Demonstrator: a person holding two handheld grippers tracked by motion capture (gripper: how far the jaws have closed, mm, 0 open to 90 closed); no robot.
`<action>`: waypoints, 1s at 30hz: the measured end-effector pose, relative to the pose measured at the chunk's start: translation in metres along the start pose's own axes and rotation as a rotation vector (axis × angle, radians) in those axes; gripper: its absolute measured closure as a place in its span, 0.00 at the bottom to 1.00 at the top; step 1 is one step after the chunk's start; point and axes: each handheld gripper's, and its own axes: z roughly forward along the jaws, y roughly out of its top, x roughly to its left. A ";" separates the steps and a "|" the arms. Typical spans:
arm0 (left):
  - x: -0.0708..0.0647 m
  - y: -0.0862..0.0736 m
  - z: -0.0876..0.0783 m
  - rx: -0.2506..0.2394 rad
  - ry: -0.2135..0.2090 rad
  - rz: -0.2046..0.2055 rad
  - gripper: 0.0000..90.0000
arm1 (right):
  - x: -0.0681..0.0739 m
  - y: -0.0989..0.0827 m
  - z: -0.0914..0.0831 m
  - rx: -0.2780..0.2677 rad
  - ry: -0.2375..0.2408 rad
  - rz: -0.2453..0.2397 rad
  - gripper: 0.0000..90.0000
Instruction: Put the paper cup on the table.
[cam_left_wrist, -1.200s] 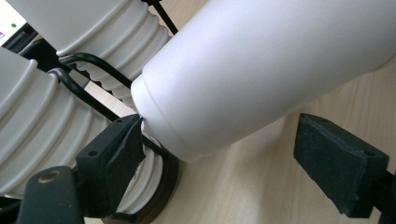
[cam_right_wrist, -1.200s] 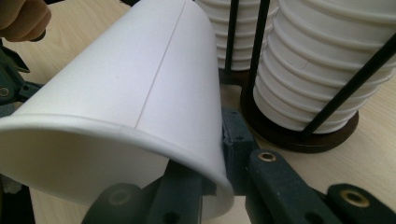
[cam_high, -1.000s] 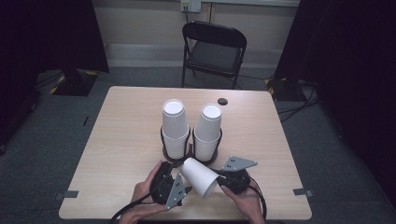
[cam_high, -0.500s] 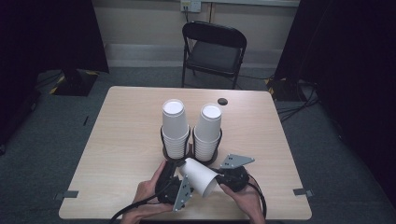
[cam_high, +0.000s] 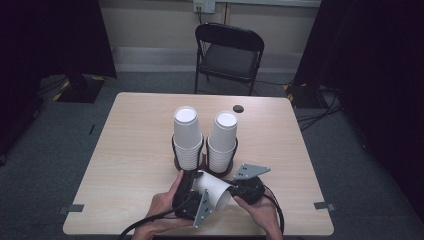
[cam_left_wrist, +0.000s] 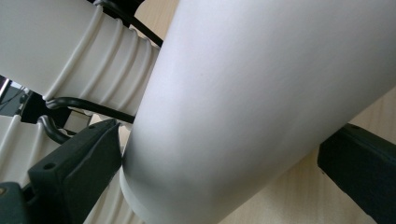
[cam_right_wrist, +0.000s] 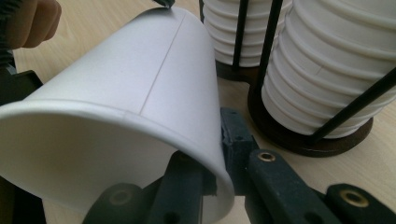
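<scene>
A loose white paper cup (cam_high: 212, 192) lies tilted on its side near the table's front edge, between my two grippers. My right gripper (cam_high: 231, 192) is shut on the cup's rim (cam_right_wrist: 219, 154), one jaw inside the mouth and one outside. My left gripper (cam_high: 196, 184) straddles the cup's narrow end (cam_left_wrist: 243, 102). Its jaws have just been opening and now stand wide, with the cup between them and a gap at the right jaw. Just behind stand two stacks of white cups (cam_high: 186, 135) (cam_high: 223, 137) in black wire holders.
The wire holders' dark round bases (cam_right_wrist: 299, 135) sit close to my right gripper. A small dark round thing (cam_high: 238, 108) lies at the table's far side. A black folding chair (cam_high: 227, 55) stands beyond the table. The wooden tabletop (cam_high: 125, 150) has bare room on the left.
The left gripper's jaws have spread apart off the cup. The cup has stayed in the right gripper and sagged slightly toward the front edge. The right hand has kept still.
</scene>
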 end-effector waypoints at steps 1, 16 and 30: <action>0.000 0.001 0.000 0.007 0.002 0.015 0.00 | 0.000 0.000 0.000 -0.003 0.005 0.003 0.96; -0.006 0.011 0.002 -0.006 0.027 0.091 0.02 | -0.001 0.006 0.007 -0.016 0.045 0.021 0.96; -0.009 0.022 0.004 -0.084 0.041 0.078 0.07 | -0.002 0.011 0.009 -0.035 0.041 0.043 0.98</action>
